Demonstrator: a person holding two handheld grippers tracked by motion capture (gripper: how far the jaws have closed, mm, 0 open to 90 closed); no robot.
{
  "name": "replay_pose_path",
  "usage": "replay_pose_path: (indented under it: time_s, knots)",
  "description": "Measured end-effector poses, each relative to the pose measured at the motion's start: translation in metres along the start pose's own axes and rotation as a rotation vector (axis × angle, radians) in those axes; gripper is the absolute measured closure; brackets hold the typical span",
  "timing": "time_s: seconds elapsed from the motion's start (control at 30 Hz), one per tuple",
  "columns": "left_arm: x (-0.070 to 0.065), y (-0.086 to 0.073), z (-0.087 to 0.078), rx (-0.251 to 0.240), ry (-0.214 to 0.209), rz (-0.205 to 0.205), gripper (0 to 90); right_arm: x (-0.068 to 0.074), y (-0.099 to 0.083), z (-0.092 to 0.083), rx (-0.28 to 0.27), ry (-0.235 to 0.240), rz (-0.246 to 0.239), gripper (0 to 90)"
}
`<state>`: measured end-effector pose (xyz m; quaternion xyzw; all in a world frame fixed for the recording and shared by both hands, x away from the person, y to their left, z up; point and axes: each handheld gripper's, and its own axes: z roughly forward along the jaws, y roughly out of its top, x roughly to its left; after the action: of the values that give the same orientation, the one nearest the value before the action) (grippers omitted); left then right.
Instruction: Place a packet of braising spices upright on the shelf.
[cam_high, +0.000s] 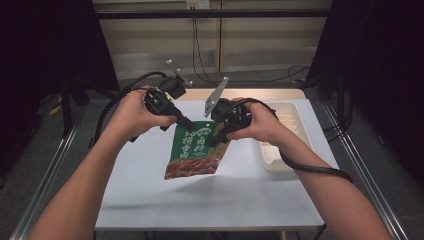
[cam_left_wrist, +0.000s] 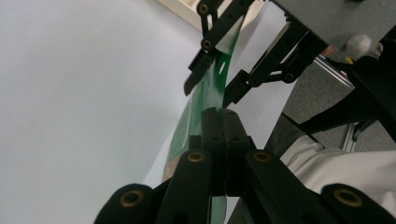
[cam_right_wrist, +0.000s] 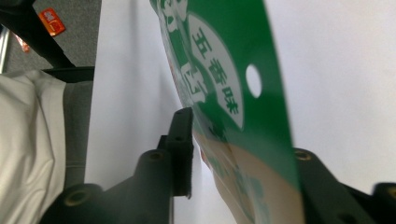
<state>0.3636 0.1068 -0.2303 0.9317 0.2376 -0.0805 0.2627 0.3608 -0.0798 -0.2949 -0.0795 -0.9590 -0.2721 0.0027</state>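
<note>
Two bare forearms come in over the near edge of the white table (cam_high: 150, 200); between them a green snack pouch (cam_high: 194, 150) hangs in the air above the middle of the table, clear of its surface, its red-printed bottom toward the near edge and its top edge raised toward the grippers; the left gripper (cam_high: 189, 126) has its jaws fully closed on the pouch's upper left corner, and in the left gripper view its two black pads (cam_left_wrist: 219, 140) stand pressed together with the thin green film pinched between them; the right gripper (cam_high: 216, 142) is at the pouch's upper right part; in the right gripper view the pouch (cam_right_wrist: 224, 93) lies between its jaws, with a slim gap between the left pad (cam_right_wrist: 183, 149) and the film, while the other jaw sits behind the pouch, so the jaws stand narrowly apart around the pouch without a plain grip; seen from the left gripper, those same jaws flank the film near its hang hole; farther off, by the table's far right corner, rests a white tray (cam_high: 287, 130); beyond the far edge, dark cables lie on the floor.
</note>
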Motion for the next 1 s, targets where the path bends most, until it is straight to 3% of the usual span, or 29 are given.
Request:
replay_pose_path:
  time_s: [0.03, 0.07, 0.13, 0.17, 0.27, 0.33, 0.37, 0.4, 0.43, 0.57, 0.6, 0.63, 0.67, 0.77, 0.8, 0.87, 0.9, 0.93, 1.0]
  knots:
    - [0.000, -0.001, 0.000, -0.010, 0.002, -0.001, 90.0, 0.000, 0.001, -0.001, 0.020, 0.021, 0.005, 82.2]
    - [0.000, -0.001, 0.001, -0.030, -0.003, -0.008, 90.0, 0.000, 0.002, -0.002, 0.026, 0.023, 0.005, 84.9]
    - [-0.001, -0.002, 0.000, -0.024, -0.007, -0.007, 90.0, 0.000, 0.004, -0.004, 0.053, 0.048, 0.047, 88.8]
    - [0.000, -0.002, -0.001, -0.017, -0.010, 0.006, 90.0, 0.001, 0.006, -0.004, 0.066, 0.047, 0.059, 89.6]
    - [0.000, -0.004, 0.001, -0.041, -0.026, -0.011, 90.0, 0.003, 0.010, -0.007, 0.107, 0.056, 0.090, 90.0]
    - [0.002, -0.006, 0.002, -0.048, -0.037, -0.006, 90.0, 0.003, 0.010, -0.007, 0.118, 0.057, 0.094, 90.0]
    - [0.003, -0.008, 0.003, -0.060, -0.052, 0.001, 89.4, 0.004, 0.012, -0.009, 0.149, 0.048, 0.092, 90.0]
    - [0.002, -0.009, 0.005, -0.080, -0.050, -0.023, 88.5, 0.003, 0.012, -0.010, 0.161, 0.051, 0.093, 90.0]
    - [0.003, -0.010, 0.006, -0.074, -0.057, -0.005, 87.2, 0.004, 0.012, -0.010, 0.169, 0.048, 0.099, 90.0]
    - [0.001, -0.013, 0.009, -0.086, -0.052, 0.004, 80.1, 0.004, 0.014, -0.011, 0.212, 0.048, 0.096, 90.0]
    - [0.001, -0.014, 0.009, -0.101, -0.053, 0.019, 80.1, 0.004, 0.014, -0.012, 0.223, 0.047, 0.089, 90.0]
    - [0.001, -0.016, 0.009, -0.125, -0.055, 0.007, 78.2, 0.004, 0.014, -0.013, 0.229, 0.040, 0.085, 90.0]
    - [0.003, -0.019, 0.007, -0.156, -0.050, 0.042, 71.4, 0.002, 0.013, -0.014, 0.236, 0.041, 0.082, 90.0]
    - [0.003, -0.023, 0.004, -0.186, -0.033, 0.022, 64.2, 0.000, 0.011, -0.017, 0.249, 0.034, 0.093, 90.0]
    - [0.004, -0.025, 0.005, -0.204, -0.039, 0.037, 61.1, -0.001, 0.010, -0.018, 0.255, 0.023, 0.097, 90.0]
    - [0.004, -0.029, 0.003, -0.196, 0.000, 0.064, 59.3, -0.003, 0.008, -0.020, 0.262, 0.022, 0.106, 90.0]
    - [0.003, -0.031, 0.005, -0.235, -0.003, 0.038, 57.3, -0.003, 0.008, -0.022, 0.267, 0.018, 0.109, 90.0]
    - [0.005, -0.033, 0.003, -0.212, 0.018, 0.070, 53.6, -0.003, 0.007, -0.023, 0.268, 0.024, 0.114, 90.0]
    - [0.008, -0.039, 0.005, -0.239, 0.049, 0.085, 45.9, -0.005, 0.005, -0.025, 0.267, 0.013, 0.121, 90.0]
